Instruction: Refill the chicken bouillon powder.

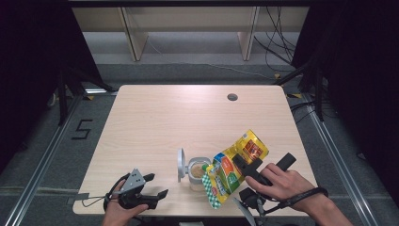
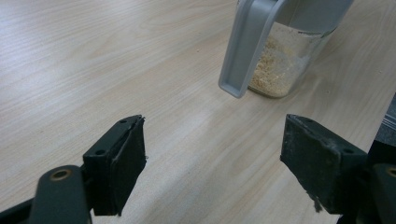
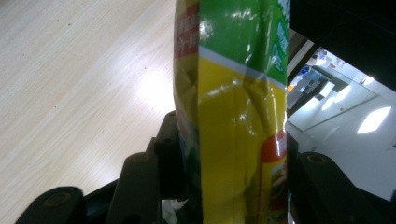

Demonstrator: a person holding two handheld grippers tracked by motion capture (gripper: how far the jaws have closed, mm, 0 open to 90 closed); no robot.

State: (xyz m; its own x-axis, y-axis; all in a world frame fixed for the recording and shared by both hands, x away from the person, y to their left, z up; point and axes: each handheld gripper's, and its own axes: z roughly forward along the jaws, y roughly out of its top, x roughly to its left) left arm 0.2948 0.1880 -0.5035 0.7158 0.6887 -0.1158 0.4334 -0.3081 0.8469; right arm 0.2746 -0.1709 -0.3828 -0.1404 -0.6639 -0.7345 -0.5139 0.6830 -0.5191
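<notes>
A yellow and green snack pouch (image 1: 235,162) hangs tilted above the table, its lower end over a small clear jar (image 1: 197,173) holding beige crumbs. The jar's grey flip lid (image 1: 180,165) stands open on its left side. My right gripper (image 1: 247,167) is shut on the pouch (image 3: 233,121), whose body is squeezed between the two black jaws. My left gripper (image 1: 155,186) rests near the table's front left edge, open, with nothing between its fingers. In the left gripper view the jar (image 2: 282,60) and its lid (image 2: 247,46) sit just ahead of the open jaws.
The light wooden table (image 1: 188,117) has a round cable hole (image 1: 232,97) at the far right. Dark curtains flank both sides, and a wooden shelf frame (image 1: 188,28) stands beyond the far edge. Cables lie on the floor at the back right.
</notes>
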